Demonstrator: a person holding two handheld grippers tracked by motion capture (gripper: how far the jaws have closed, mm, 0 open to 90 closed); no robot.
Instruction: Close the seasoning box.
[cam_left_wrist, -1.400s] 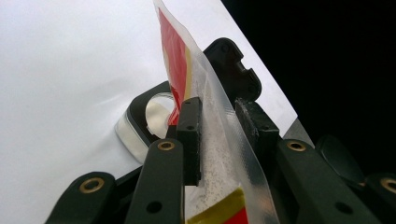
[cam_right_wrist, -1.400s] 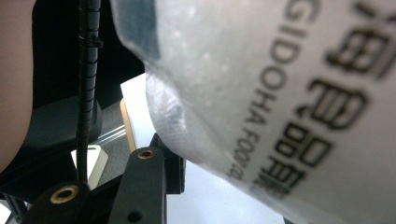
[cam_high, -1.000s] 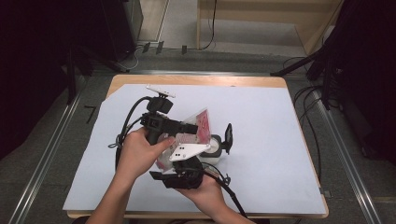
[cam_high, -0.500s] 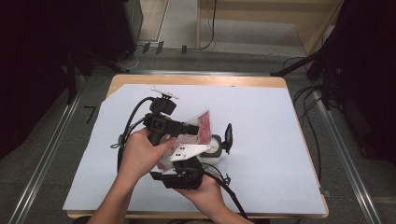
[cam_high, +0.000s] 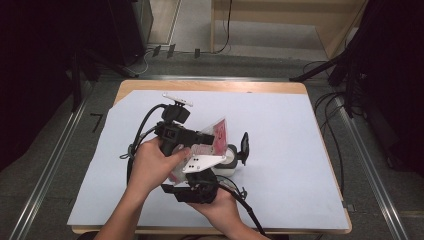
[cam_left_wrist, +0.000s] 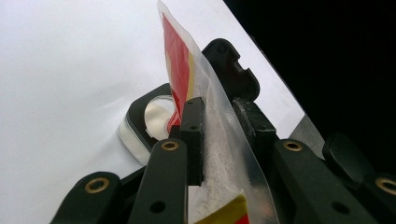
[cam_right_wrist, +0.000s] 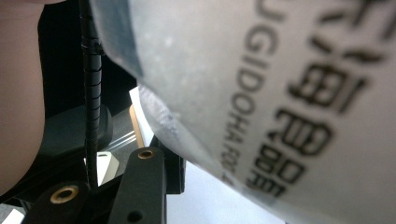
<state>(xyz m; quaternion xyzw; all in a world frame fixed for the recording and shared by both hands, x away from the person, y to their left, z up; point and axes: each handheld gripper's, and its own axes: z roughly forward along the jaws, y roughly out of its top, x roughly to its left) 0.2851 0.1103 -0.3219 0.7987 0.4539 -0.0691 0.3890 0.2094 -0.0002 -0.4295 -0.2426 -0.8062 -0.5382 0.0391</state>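
two grippers: both sit at lower centre of the high view, close together over the white sheet (cam_high: 300, 150) that covers the table (cam_high: 210, 86).
left gripper (cam_left_wrist: 219, 126): your left hand (cam_high: 150, 167) holds it; its jaws have just been closing and now pinch the clear edge of the packet, one pad on each face.
packet (cam_high: 216, 134): a see-through pouch with red and yellow print, standing on edge between the two grippers, at centre of the high view; in the left gripper view it rises from bottom centre to the top edge.
right gripper (cam_high: 220, 162): your right hand (cam_high: 220, 202) holds it from below; its jaws stand part closed, and you cannot tell whether the pads press on the packet.
right gripper view: the packet's pale printed face (cam_right_wrist: 289, 102) lies blurred right against the lens.
container (cam_left_wrist: 147, 123): a small round white one with a black rim, on the sheet just behind the packet.
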